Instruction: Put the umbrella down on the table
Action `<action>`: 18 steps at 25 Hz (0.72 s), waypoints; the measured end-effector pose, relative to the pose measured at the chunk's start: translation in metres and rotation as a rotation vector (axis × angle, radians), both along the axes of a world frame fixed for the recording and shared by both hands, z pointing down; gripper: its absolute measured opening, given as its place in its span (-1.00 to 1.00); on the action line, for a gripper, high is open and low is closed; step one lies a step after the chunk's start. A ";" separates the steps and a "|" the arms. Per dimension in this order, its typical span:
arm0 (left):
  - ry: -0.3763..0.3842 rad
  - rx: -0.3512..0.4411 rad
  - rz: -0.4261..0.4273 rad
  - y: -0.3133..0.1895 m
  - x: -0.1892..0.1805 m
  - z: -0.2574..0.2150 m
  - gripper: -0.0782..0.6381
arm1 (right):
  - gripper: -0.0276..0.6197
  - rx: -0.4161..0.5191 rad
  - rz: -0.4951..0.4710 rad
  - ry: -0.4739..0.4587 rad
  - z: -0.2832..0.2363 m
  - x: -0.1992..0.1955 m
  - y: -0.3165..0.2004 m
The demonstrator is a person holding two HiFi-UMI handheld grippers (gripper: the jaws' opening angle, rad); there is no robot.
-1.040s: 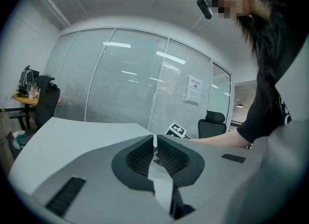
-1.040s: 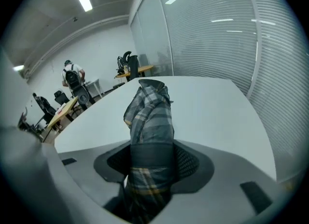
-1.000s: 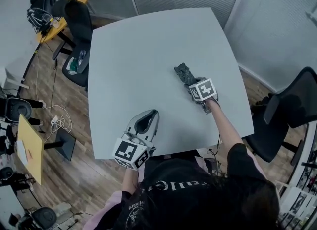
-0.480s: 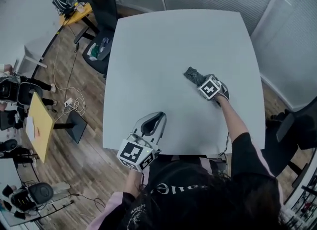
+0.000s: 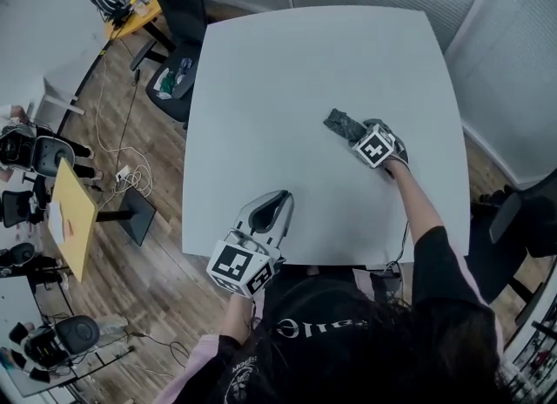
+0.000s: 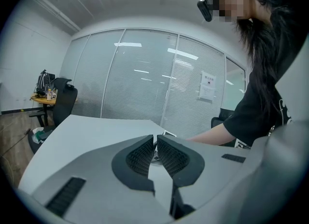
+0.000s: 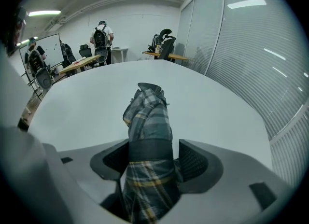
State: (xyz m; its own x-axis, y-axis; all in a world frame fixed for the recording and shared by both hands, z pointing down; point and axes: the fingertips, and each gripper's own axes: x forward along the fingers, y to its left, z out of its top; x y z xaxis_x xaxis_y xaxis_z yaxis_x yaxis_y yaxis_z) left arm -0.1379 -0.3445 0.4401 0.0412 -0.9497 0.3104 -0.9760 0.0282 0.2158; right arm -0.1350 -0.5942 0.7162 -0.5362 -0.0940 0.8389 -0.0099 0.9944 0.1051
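A folded plaid umbrella [image 5: 339,123] lies on the pale grey table [image 5: 296,63], right of centre. My right gripper [image 5: 355,134] stands over its near end, pointing steeply down. In the right gripper view the umbrella [image 7: 147,114] runs between the jaws of the right gripper [image 7: 153,158]. The jaws have just been opening; a gap shows beside the right pad, so they stand open around the umbrella. My left gripper [image 5: 282,196] hovers at the table's near edge with nothing in it. Its left gripper view shows the left gripper [image 6: 155,143] with pads almost together.
A black office chair [image 5: 178,10] stands at the table's far left corner, and another chair [image 5: 531,228] at the right. A yellow desk [image 5: 70,228] and cables lie on the wooden floor to the left. Two people [image 7: 101,32] stand far behind the table.
My right gripper has come down with the umbrella onto the table and rolled, its marker cube turning. The left gripper has stayed in place.
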 end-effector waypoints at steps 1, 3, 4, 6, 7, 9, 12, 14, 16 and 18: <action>0.002 0.001 -0.002 0.001 0.000 -0.001 -0.71 | -0.01 -0.005 0.006 -0.001 -0.002 0.001 0.001; 0.004 0.002 -0.002 0.002 0.000 -0.001 -0.71 | -0.01 -0.024 0.020 -0.013 -0.004 0.005 0.004; 0.005 0.004 0.000 0.002 0.000 0.000 -0.71 | -0.01 -0.036 0.035 -0.029 -0.007 0.006 0.005; 0.007 0.005 0.006 0.004 0.001 0.000 -0.71 | -0.01 -0.054 0.085 -0.077 -0.018 0.010 0.007; 0.008 0.006 0.009 0.005 0.000 0.000 -0.71 | -0.01 -0.055 0.112 -0.104 -0.024 0.012 0.007; 0.008 0.007 0.016 0.008 -0.002 0.000 -0.71 | -0.01 -0.058 0.151 -0.159 -0.039 0.016 0.008; 0.013 0.011 0.026 0.012 -0.007 0.001 -0.71 | -0.01 -0.076 0.182 -0.226 -0.063 0.022 0.018; 0.019 0.014 0.034 0.016 -0.009 0.001 -0.71 | -0.01 -0.089 0.197 -0.270 -0.081 0.025 0.028; 0.028 0.019 0.044 0.019 -0.010 0.002 -0.71 | -0.01 -0.111 0.223 -0.320 -0.100 0.027 0.041; 0.039 0.025 0.055 0.024 -0.010 0.003 -0.71 | -0.01 -0.138 0.252 -0.373 -0.118 0.029 0.056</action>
